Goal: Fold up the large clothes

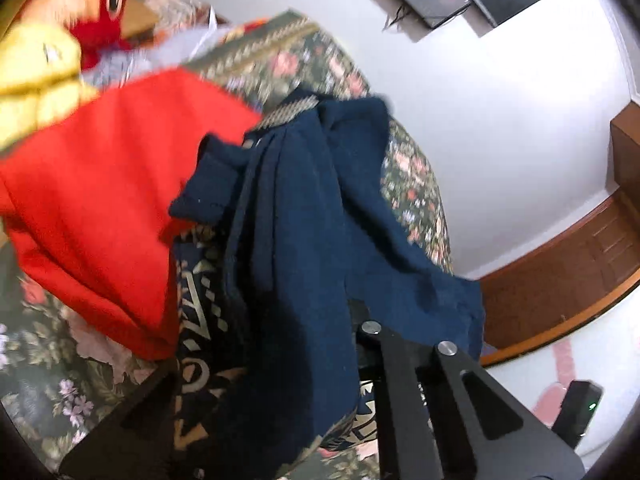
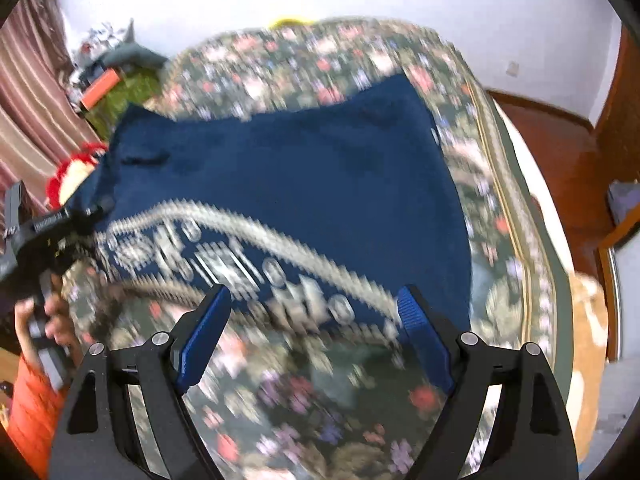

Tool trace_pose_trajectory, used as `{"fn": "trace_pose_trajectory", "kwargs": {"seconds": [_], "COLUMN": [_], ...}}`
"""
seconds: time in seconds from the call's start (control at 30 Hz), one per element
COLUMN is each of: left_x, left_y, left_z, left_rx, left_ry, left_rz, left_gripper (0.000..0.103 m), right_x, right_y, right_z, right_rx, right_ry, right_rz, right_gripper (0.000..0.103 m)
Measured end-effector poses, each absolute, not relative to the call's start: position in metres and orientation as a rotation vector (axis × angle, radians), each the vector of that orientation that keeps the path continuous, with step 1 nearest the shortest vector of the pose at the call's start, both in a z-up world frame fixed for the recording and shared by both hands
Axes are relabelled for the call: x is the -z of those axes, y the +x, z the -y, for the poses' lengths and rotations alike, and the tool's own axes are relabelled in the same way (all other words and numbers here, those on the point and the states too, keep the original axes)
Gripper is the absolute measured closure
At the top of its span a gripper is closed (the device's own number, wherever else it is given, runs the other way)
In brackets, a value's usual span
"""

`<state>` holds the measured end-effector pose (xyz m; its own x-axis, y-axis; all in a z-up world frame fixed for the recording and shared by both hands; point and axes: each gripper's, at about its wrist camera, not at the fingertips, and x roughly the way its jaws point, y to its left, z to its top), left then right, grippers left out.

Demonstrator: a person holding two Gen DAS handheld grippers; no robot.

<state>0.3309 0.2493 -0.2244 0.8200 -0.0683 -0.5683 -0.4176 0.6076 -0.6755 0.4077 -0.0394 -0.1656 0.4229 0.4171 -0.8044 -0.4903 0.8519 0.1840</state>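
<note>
A large navy garment with a pale patterned band lies spread on a floral bedspread. In the left wrist view the navy garment drapes over my left gripper and hides its fingertips; the cloth hangs bunched from between the black arms. In the right wrist view my right gripper is open, with blue pads wide apart just above the garment's near patterned edge. My left gripper shows at the left edge of that view, at the garment's left corner.
A red cloth lies on the bed beside the navy garment, with a red and yellow plush toy behind it. A wooden floor and white wall border the bed on the right. Striped curtains hang at left.
</note>
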Motion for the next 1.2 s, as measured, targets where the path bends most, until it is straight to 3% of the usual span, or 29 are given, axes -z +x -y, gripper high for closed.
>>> {"fn": "trace_pose_trajectory", "kwargs": {"seconds": [0.3,0.5,0.73,0.9,1.07,1.2], "left_x": [0.154,0.136,0.118,0.112,0.123,0.148], "left_y": [0.322,0.338,0.358,0.383,0.415,0.435], "left_z": [-0.251,-0.231,-0.178,-0.134,-0.072,-0.03], "left_rx": [-0.241,-0.204,-0.137,-0.027,0.112,0.174], "left_ry": [-0.876,-0.784,-0.63,-0.539,-0.429,-0.325], "left_rz": [-0.418,-0.449,-0.457,-0.48,-0.583,-0.68], "left_gripper": [0.096,0.096,0.096,0.096,0.096,0.096], "right_x": [0.162,0.204,0.177,0.179,0.22,0.22], "right_y": [0.42,0.425,0.426,0.43,0.435,0.421], "right_z": [-0.03,-0.06,0.021,0.082,0.1,0.115], "right_rx": [-0.662,-0.733,-0.706,-0.428,-0.335,-0.342], "right_ry": [-0.111,-0.111,0.093,-0.031,-0.095,-0.074], "right_rz": [-0.944,-1.102,-1.061,-0.993,-1.106,-1.09], "right_gripper": [0.02,0.02,0.02,0.02,0.02,0.02]}}
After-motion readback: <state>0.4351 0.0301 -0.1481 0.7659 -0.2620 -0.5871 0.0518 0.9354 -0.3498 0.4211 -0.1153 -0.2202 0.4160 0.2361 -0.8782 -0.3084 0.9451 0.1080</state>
